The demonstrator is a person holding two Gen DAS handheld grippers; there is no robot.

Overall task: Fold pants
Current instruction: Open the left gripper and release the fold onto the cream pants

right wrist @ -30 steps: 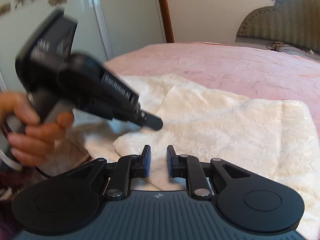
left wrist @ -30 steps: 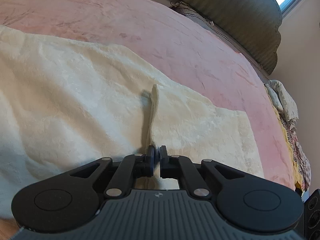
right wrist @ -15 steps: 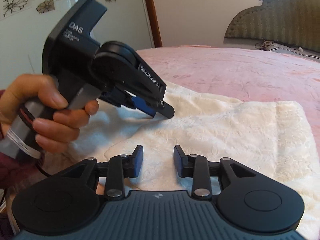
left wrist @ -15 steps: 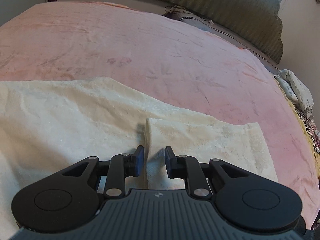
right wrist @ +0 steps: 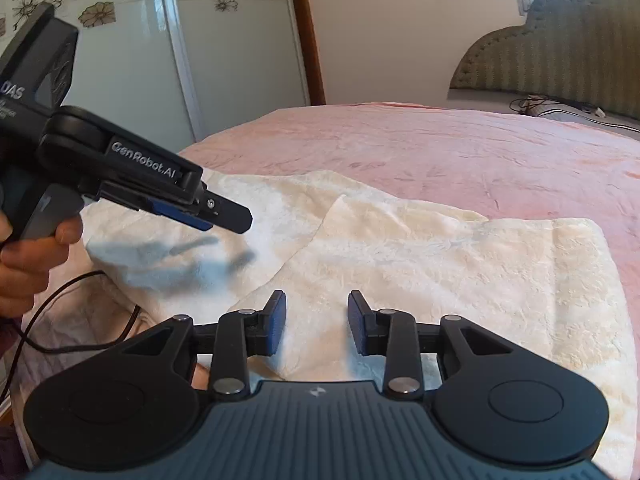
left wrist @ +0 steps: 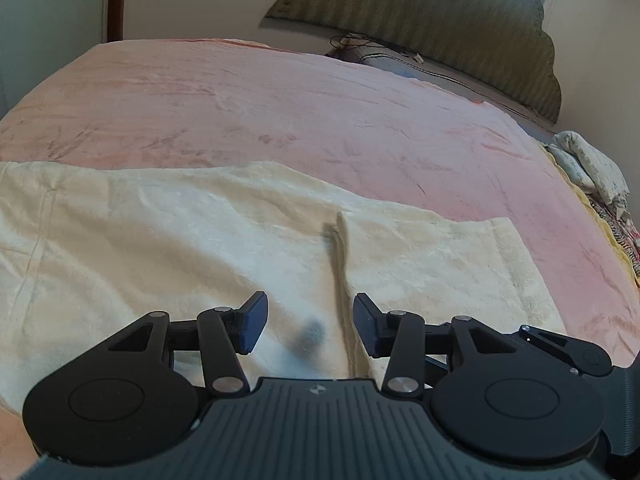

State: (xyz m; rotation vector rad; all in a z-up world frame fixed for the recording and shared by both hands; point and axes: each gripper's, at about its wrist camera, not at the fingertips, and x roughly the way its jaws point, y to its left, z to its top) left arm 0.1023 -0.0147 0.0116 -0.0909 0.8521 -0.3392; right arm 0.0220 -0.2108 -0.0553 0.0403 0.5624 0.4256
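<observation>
Cream fleece pants lie flat on the pink bed, with one part folded over onto the right side; its edge runs up the middle. They also show in the right wrist view. My left gripper is open and empty, hovering just above the fold edge. My right gripper is open and empty above the folded part near its front edge. The left gripper also shows in the right wrist view, held in a hand above the pants' left part.
The pink blanket covers the bed. A padded headboard stands at the far end with cables near it. Bundled bedding lies off the right edge. A glass wardrobe door stands left. A black cable hangs by the bed's edge.
My left gripper let go of the pants' fold edge and opened wide; the fold now lies flat. My right gripper opened wider too. Both pulled back a little.
</observation>
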